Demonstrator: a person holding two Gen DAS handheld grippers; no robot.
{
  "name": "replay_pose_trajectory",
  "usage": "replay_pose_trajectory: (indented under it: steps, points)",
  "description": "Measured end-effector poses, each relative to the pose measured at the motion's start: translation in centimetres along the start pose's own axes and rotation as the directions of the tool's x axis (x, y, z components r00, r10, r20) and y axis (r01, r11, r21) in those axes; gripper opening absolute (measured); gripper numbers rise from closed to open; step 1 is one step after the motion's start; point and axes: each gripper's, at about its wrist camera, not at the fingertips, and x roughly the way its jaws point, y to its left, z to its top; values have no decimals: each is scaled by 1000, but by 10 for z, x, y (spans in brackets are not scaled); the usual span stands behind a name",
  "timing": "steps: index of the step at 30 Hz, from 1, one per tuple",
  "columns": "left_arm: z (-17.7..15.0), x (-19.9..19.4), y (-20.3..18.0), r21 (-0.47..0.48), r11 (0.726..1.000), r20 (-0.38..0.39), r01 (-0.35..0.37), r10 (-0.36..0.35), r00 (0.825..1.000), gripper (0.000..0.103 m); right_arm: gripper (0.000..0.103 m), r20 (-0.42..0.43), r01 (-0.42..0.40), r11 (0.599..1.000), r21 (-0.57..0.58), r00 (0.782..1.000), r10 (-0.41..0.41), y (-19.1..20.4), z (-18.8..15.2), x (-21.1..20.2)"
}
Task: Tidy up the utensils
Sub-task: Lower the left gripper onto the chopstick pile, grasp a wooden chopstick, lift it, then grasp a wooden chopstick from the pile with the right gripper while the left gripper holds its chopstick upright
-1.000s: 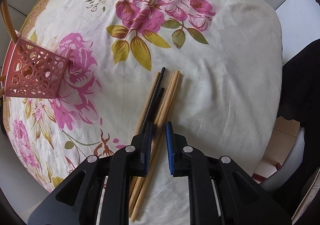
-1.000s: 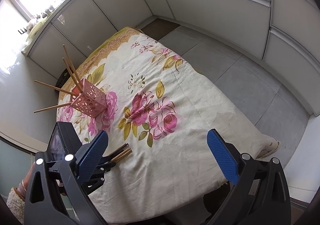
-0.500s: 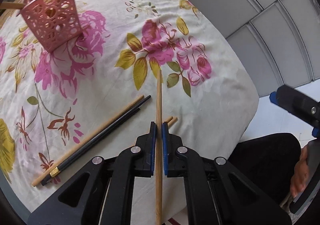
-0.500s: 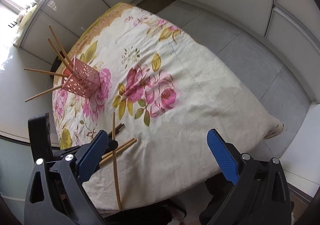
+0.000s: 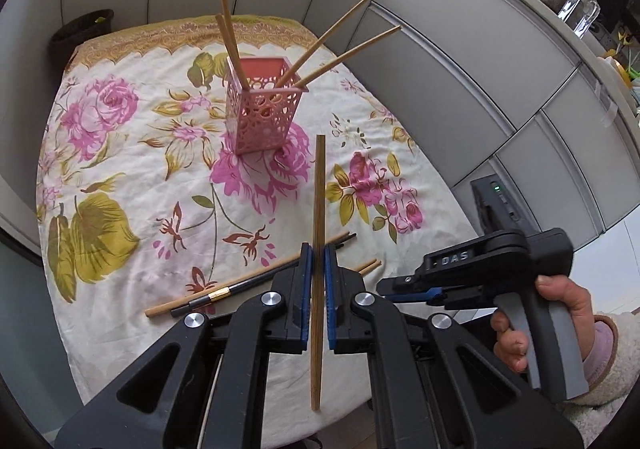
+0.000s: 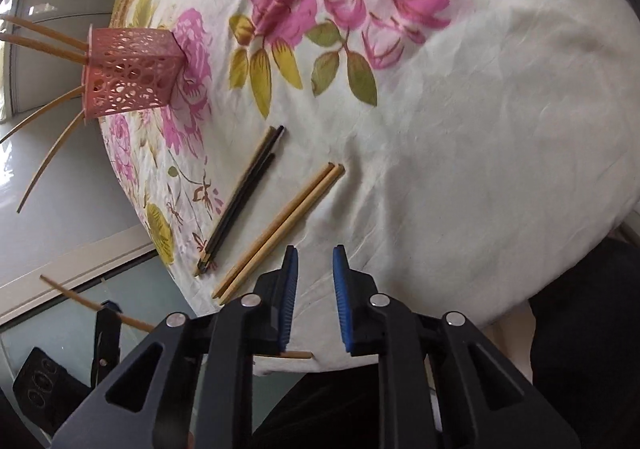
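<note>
L hand-held gripper (image 5: 316,289) clamped on one chopstick (image 5: 318,233), lifted off the cloth (image 6: 460,137), tip twd the holder (image 5: 262,109). R hand-held gripper (image 6: 314,297) jaws closing, nothing between, just above the near bamboo pair (image 6: 280,229); black pair (image 6: 244,193) beside it. To do well: tilt stick upright, drop tip-first into a gap btw the four sticks already in. Loose pairs lie near the counter's front edge, so don't nudge outward; plenty of bare cloth mid-counter, cabinets beyond.

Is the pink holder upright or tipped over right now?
Upright. The pink holder stands on its base on the floral cloth, mouth upward, with four wooden chopsticks leaning out of its top.
</note>
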Motion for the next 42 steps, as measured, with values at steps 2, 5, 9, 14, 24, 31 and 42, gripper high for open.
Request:
replay_pose_trajectory:
  steps: [2, 5, 9, 14, 24, 31, 42]
  points:
    - [-2, -5, -2, 4, 1000, 27, 10, -10, 1000, 5, 15, 31, 32, 999, 14, 999, -33, 5, 0, 6]
    - [-4, -13, -1, 4, 1000, 57, 30, -30, 998, 5, 15, 62, 70, 998, -12, 996, -69, 21, 3, 9]
    - [-4, -20, 3, -5, 999, 97, 46, -45, 994, 5, 15, 87, 125, 988, -92, 989, -117, 52, 2, 18]
    - [-4, -35, 9, -6, 999, 137, 48, -47, 989, 5, 0, 104, 263, 946, -190, 964, -247, 72, 1, 36]
    - [0, -50, 13, -23, 997, 200, 67, -61, 978, 5, 6, 114, 236, 954, -184, 969, -217, 25, 13, 0]
    - [2, -55, 4, -4, 997, 215, 74, -71, 974, 5, 18, 65, 157, 982, -106, 986, -151, 30, 12, -1]
    - [4, -66, 8, 8, 998, 250, 60, -60, 966, 5, 39, 88, 372, 928, -35, 926, -368, 68, 25, 30]
